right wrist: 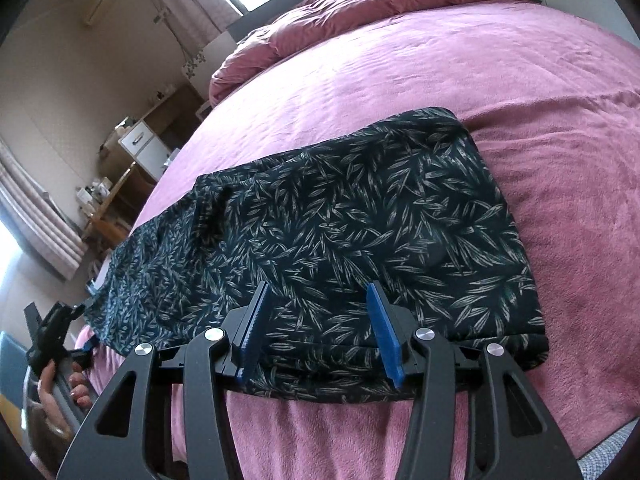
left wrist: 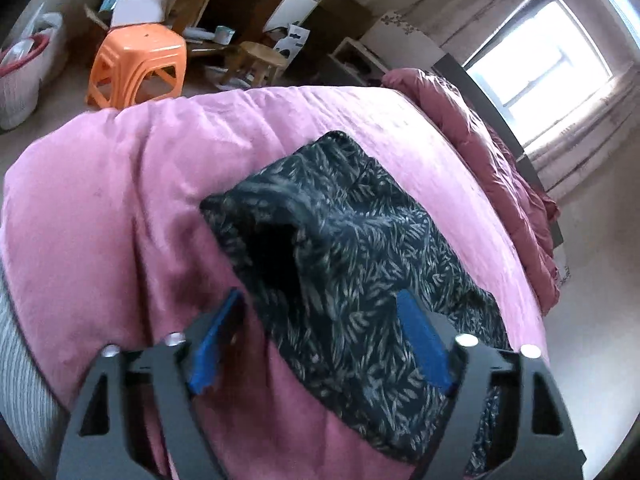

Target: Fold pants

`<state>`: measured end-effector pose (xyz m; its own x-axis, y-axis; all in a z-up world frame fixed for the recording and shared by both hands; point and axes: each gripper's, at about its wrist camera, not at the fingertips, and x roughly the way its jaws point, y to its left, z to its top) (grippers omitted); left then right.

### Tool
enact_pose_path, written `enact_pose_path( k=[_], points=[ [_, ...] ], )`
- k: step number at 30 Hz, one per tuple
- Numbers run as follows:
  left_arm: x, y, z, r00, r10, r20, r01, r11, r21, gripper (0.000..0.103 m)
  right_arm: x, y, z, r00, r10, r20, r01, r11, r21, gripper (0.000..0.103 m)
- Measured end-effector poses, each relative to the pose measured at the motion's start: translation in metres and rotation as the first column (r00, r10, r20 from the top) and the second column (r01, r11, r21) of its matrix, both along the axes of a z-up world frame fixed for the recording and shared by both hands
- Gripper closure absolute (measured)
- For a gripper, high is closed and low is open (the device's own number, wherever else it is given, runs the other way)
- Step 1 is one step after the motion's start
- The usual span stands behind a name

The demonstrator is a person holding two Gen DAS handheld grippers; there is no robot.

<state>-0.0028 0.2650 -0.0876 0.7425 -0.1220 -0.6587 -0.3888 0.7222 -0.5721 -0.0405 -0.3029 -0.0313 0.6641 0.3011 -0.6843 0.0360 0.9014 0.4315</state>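
Observation:
Dark pants (right wrist: 360, 216) with a pale leaf print lie folded across the pink bedspread (right wrist: 460, 72). My right gripper (right wrist: 319, 286) hovers over their near edge, its blue pads (right wrist: 384, 336) apart and the cloth flat beneath them, not pinched. In the left wrist view the pants (left wrist: 360, 240) run away from me, their left end humped up with a dark hollow. My left gripper (left wrist: 320, 296) is open over that end, with nothing pressed between its fingers. The right wrist view also shows the left gripper (right wrist: 52, 332) at the far left, held by a hand (right wrist: 56, 396).
A bunched dark-pink quilt (right wrist: 360, 12) lies along the head of the bed. Beyond the bed's left edge stand an orange plastic stool (left wrist: 136, 68), a small wooden stool (left wrist: 264, 60), a white basket (left wrist: 24, 76) and cluttered furniture. A bright window (left wrist: 552, 52) is on the far wall.

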Motion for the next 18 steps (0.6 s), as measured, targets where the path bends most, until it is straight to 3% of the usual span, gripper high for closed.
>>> enact_pose_path(
  k=[1, 2, 4, 10, 14, 18],
  points=[
    [0.008, 0.005, -0.005, 1.0, -0.016, -0.016, 0.015, 0.999, -0.029, 0.049, 0.0, 0.0, -0.001, 1.0, 0.0, -0.001, 0.0, 1.0, 0.001, 0.054],
    [0.012, 0.01, -0.009, 0.999, -0.015, -0.033, 0.013, 0.998, -0.066, 0.053, 0.001, 0.0, -0.001, 1.0, 0.0, 0.0, 0.0, 1.0, 0.002, 0.054],
    [0.02, 0.022, -0.02, 0.998, -0.013, -0.055, 0.005, 0.989, -0.145, 0.058, 0.0, -0.001, -0.002, 1.0, 0.0, -0.001, 0.0, 1.0, 0.002, 0.054],
    [0.02, 0.033, -0.028, 1.0, 0.003, 0.023, 0.003, 0.964, -0.265, 0.062, 0.001, -0.001, -0.002, 1.0, 0.001, -0.003, -0.001, 1.0, 0.003, 0.054],
    [0.021, 0.034, -0.029, 1.0, 0.0, 0.018, 0.005, 0.964, -0.266, 0.084, 0.001, -0.001, -0.002, 1.0, -0.001, -0.002, 0.001, 1.0, 0.005, 0.054],
    [0.019, 0.026, -0.01, 0.998, -0.001, 0.064, 0.015, 0.977, -0.211, 0.09, 0.001, 0.0, -0.003, 1.0, -0.003, -0.001, 0.003, 1.0, 0.011, 0.054]
  ],
)
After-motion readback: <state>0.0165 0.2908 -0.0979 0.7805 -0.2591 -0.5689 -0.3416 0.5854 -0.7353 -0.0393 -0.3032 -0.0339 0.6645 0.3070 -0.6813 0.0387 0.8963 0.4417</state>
